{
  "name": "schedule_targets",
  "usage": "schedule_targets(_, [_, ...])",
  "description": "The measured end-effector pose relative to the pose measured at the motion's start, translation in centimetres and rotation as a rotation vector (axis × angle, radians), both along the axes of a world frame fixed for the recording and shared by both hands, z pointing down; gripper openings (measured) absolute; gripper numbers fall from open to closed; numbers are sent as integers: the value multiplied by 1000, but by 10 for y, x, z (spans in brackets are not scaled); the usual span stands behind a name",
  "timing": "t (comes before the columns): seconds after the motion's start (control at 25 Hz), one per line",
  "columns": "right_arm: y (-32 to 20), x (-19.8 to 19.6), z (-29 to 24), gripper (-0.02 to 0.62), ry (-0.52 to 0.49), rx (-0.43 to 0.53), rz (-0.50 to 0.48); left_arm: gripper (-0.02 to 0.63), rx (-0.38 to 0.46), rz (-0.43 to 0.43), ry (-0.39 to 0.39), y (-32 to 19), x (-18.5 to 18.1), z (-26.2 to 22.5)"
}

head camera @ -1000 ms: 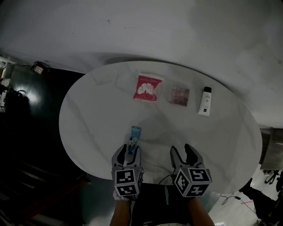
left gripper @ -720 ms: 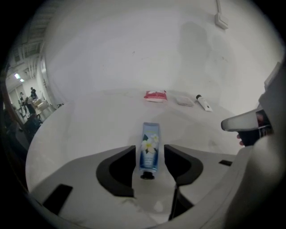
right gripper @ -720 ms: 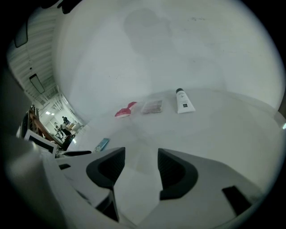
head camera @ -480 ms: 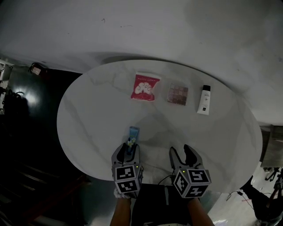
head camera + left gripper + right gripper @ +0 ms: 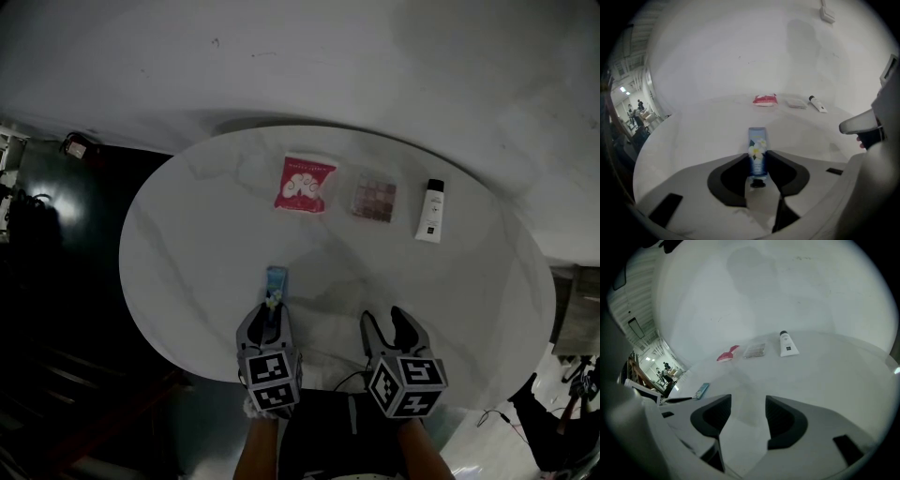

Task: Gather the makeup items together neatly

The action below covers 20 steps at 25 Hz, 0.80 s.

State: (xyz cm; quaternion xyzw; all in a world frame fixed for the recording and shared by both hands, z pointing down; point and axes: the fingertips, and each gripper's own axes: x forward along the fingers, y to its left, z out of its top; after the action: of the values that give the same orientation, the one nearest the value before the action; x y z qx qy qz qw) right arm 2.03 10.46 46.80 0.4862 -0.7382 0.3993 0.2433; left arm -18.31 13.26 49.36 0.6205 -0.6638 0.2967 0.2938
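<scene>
We see the left gripper (image 5: pixel 758 157) clenched on a blue tube (image 5: pixel 757 140) with a flower print. Both dark pads press on its sides near the capped end. The cap points back toward the gripper and the flat end points out across the table. The jaws have just been closing, with the tube between them, and the gap left is only as wide as the tube. The tube is at the near edge of the round white marble table (image 5: pixel 187 253). We cannot tell whether it rests on the top or is lifted off it.

The right gripper (image 5: pixel 747 411) is released, with its jaws partly apart. Nothing is between them, only bare tabletop beyond. It hangs over the near edge, just beside the left gripper.

The other makeup items sit in a row on the far side, well apart from the blue tube. From left to right in the head view they are a red sachet (image 5: pixel 305 184), an eyeshadow palette (image 5: pixel 374 199) and a white tube (image 5: pixel 430 211) with a black cap. They are near each other but not touching.
</scene>
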Motion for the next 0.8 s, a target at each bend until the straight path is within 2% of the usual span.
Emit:
schedule_targets(0.28, [-1,4,2,252,-1,-8,3,169,-4,-9,-10,0,1,-1])
schedule_targets(0.56, [-4,8,4,252,-6,-14,12,167,42,-18,-15,-4,6,-16])
schedule_targets(0.8, [-8,11,1,252,-13,-11,30,166,63,-2,10,-9,17,-25])
